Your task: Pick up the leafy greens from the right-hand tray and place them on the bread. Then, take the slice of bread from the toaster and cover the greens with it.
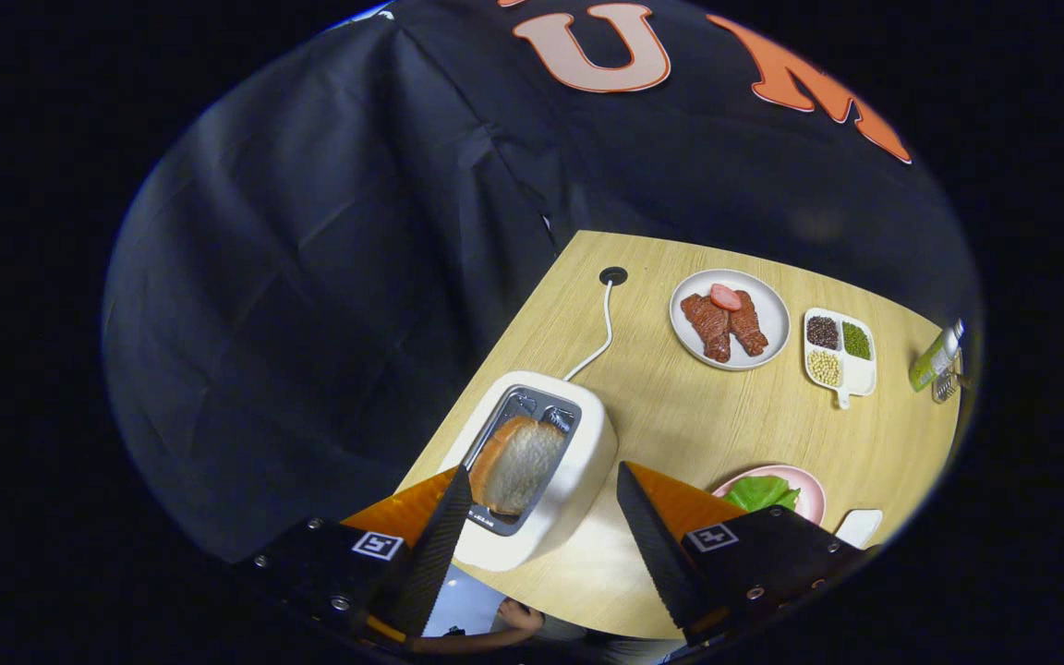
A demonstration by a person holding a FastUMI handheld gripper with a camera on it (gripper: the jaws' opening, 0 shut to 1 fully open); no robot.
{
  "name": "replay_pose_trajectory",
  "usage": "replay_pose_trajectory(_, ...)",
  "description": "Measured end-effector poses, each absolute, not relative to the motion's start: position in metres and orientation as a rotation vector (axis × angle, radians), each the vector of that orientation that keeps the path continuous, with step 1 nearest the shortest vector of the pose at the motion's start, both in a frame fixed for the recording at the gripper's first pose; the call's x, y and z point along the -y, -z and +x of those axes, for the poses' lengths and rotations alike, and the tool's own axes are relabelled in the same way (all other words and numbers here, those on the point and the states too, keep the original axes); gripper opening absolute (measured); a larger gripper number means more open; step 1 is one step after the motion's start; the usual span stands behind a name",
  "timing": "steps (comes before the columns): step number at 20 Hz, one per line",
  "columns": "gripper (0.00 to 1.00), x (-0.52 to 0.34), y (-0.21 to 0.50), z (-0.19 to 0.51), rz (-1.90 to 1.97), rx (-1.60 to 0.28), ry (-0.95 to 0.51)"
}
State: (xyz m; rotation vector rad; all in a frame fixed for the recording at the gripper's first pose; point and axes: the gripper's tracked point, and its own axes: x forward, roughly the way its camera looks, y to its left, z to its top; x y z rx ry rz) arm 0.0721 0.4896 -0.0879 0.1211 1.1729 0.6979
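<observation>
Gripper view: looks steeply down over a wooden table [680,425], tilted so the table runs off at an angle.
Gripper [543,494]: hovers above the table, its fingers spread wide apart, gripping nothing.
Fingers: the left finger [430,554] lies beside the toaster's near left corner; the right finger [652,545] sits clear of the toaster's right side.
Toaster [578,471]: white, between the two fingers and just ahead of them, slot facing up, its white cord [598,337] running to a hole in the table.
Bread slice [518,464]: stands in the toaster slot, its top poking out, untouched by either finger.
Leafy greens [758,492]: lie on a pink plate [809,499] just beyond the right finger.
Meat plate [772,319]: grey, holding brown meat pieces, well beyond the fingers.
Divided dish [851,379]: white, with three kinds of beans, beside the meat plate.
Person: a hand [523,614] shows below the table's edge, between the finger bases.
</observation>
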Motion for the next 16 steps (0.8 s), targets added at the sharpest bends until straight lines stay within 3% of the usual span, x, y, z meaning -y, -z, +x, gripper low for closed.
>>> replay_pose_trajectory(7, 0.91, -0.534, 0.106, 0.058, 0.056, -1.258, -0.721)
replay_pose_trajectory(16, 0.68, -0.537, 0.156, 0.058, -0.078, -1.306, -0.615)
